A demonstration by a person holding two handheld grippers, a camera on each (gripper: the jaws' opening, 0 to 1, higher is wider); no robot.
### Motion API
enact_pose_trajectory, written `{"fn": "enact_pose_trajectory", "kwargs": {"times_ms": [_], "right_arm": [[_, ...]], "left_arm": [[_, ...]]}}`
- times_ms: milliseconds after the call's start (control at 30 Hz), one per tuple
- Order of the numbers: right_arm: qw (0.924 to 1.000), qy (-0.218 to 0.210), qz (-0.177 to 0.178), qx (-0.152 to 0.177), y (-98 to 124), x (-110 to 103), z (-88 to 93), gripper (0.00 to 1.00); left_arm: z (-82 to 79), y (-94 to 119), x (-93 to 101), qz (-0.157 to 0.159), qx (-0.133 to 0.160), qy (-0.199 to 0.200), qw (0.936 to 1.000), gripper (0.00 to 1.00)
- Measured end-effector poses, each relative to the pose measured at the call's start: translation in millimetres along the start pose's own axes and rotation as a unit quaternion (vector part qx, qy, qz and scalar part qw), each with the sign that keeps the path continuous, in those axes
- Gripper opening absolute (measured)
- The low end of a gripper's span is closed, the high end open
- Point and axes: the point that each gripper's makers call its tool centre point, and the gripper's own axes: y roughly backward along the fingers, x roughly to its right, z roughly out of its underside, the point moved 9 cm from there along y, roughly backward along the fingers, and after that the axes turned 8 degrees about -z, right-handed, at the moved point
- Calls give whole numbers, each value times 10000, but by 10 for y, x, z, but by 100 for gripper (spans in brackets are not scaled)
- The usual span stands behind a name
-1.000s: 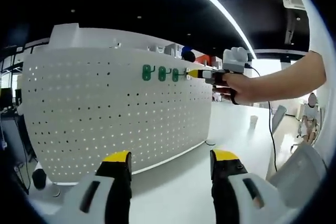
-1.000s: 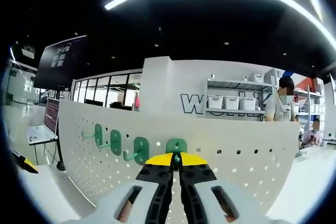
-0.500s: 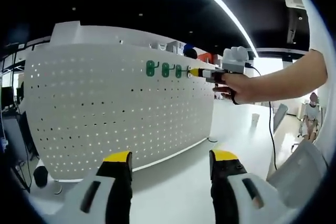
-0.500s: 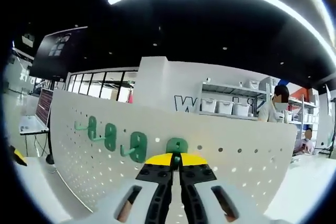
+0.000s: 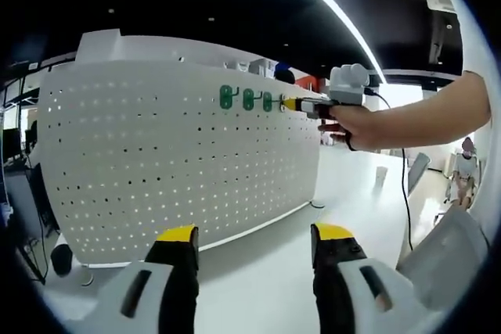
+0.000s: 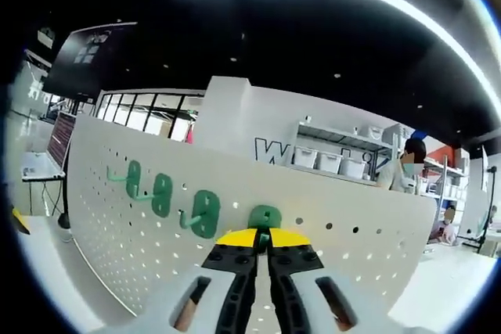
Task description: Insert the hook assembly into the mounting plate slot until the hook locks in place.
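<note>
**Hook at the board, not yet proven locked**

We held our right gripper (image 6: 261, 238) clenched on the green hook (image 6: 264, 217), its yellow-tipped fingers (image 6: 237, 238) pinched together with the hook's stem between them. The hook's oval plate stood against the white pegboard (image 6: 329, 252), in the top rows of holes and last in a line with three other green hooks (image 6: 205, 213) already hanging to its left. In the left gripper view we saw the same thing from afar: the right gripper (image 5: 291, 104) pressed up to the pegboard's (image 5: 156, 162) upper edge, a hand (image 5: 356, 124) behind it.

Our main worry was a false seat. We could not tell whether the hook's prongs had gone into the holes or only rested on the face of the board; letting go then would likely have dropped the hook onto the table (image 5: 266, 271). Pushing at a slant could have jammed one prong, and a hard shove high up might have rocked the freestanding board, since nothing braced it.

Our left gripper (image 5: 254, 234) hung released, fingers wide apart with nothing between them, low over the table and well apart from the board.

Nothing stood between the hook and the board. Behind it we saw shelves with white bins (image 6: 333, 163) and a person (image 6: 401, 175) standing beside them, well clear of the work.
</note>
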Motion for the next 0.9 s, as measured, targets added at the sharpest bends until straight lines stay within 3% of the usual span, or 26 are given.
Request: {"fn": "enact_pose_trajectory", "kwargs": {"times_ms": [467,600,900], "right_arm": [[9978,-341,-560,-19,127,-103,135,39],[9967,-312,-747,-113,132,-136,182,39],[9960,-378,-802,-65,158,-138,175,38]], "left_arm": [[26,1,-5,-10,12,100,9999,60],[29,-3,-7,-27,28,145,9999,60],[7,-15,-6,-16,62,125,9999,60]]}}
